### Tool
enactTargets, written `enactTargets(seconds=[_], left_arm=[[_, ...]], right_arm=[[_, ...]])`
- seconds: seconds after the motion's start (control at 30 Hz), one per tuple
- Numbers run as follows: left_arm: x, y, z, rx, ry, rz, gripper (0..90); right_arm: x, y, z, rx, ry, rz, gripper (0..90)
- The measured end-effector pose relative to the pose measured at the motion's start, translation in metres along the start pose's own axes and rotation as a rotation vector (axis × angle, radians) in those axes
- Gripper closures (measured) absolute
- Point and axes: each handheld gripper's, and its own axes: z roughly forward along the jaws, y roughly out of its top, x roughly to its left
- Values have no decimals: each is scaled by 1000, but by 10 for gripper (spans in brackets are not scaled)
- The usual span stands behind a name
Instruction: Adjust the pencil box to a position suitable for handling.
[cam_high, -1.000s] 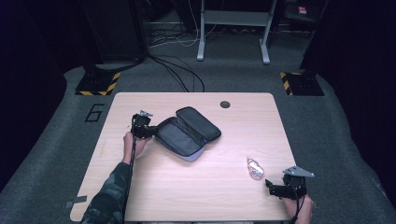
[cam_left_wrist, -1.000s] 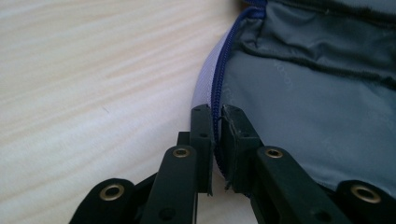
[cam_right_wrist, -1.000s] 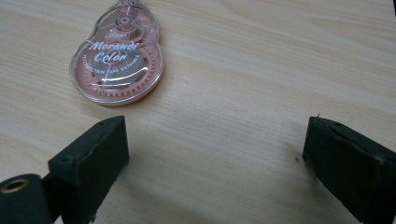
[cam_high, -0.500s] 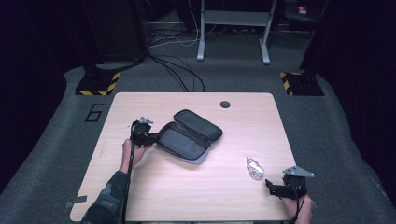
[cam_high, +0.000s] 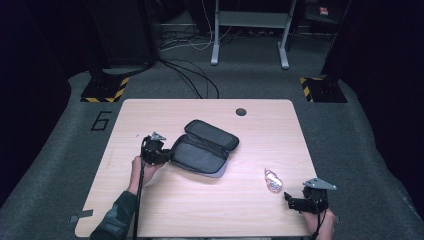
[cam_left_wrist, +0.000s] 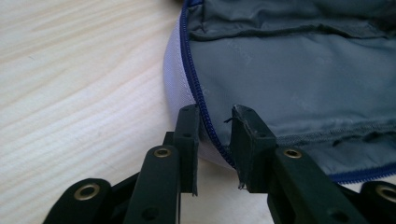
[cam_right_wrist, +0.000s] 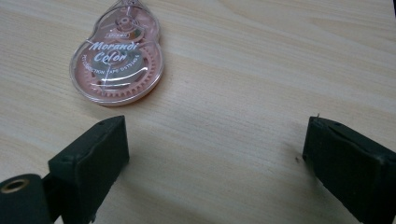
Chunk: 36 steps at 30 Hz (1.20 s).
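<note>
Counter (cam_high: 165, 205): light wood, rounded corners, dark cable hole (cam_high: 241, 111) near the far edge.

Pencil case (cam_high: 204, 148): dark grey, unzipped and folded open flat, sits left of centre on the counter. In the high view its long axis runs diagonally, from the near-left end at the left gripper up to the far-right end. Lid half lies on the far side, tray half on the near side. Grey lining and blue zipper (cam_left_wrist: 198, 91) visible in the left gripper view.

Left gripper (cam_high: 156, 153): at the case's left end, pointing right along the case. Jaws have just been opening; they stand a narrow gap apart, straddling the zippered rim of the case (cam_left_wrist: 299, 70). One pad sits outside the wall, one inside; pads not pressing on it.

Right gripper (cam_high: 295, 201): near-right corner of the counter, jaws spread wide, nothing between them, bare wood under them.

Correction tape dispenser (cam_high: 272, 180): small, clear pink, lying flat just beyond the right gripper, well apart from the case. In the right gripper view (cam_right_wrist: 119, 65) it lies ahead of the left-hand jaw, untouched.
</note>
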Motion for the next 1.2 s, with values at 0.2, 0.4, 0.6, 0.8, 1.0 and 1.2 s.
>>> enactTargets(seconds=[0.2, 0.4, 0.6, 0.8, 1.0, 1.2], left_arm=[[-9, -5, -3, 7, -39, -1, 675], [-20, -10, -3, -2, -59, -9, 646], [-32, -13, -3, -8, -80, -12, 614], [-44, -17, -3, -13, -106, -17, 588], [-57, -19, -1, -17, -127, -10, 561], [-68, -21, 2, -33, -137, -4, 549]], right_arm=[[0, 0, 0, 0, 0, 0, 67], [0, 0, 0, -1, 0, -3, 67], [0, 0, 0, -2, 0, -5, 67], [0, 0, 0, -1, 0, 0, 67], [0, 0, 0, -2, 0, -3, 67], [0, 0, 0, -2, 0, -3, 68]])
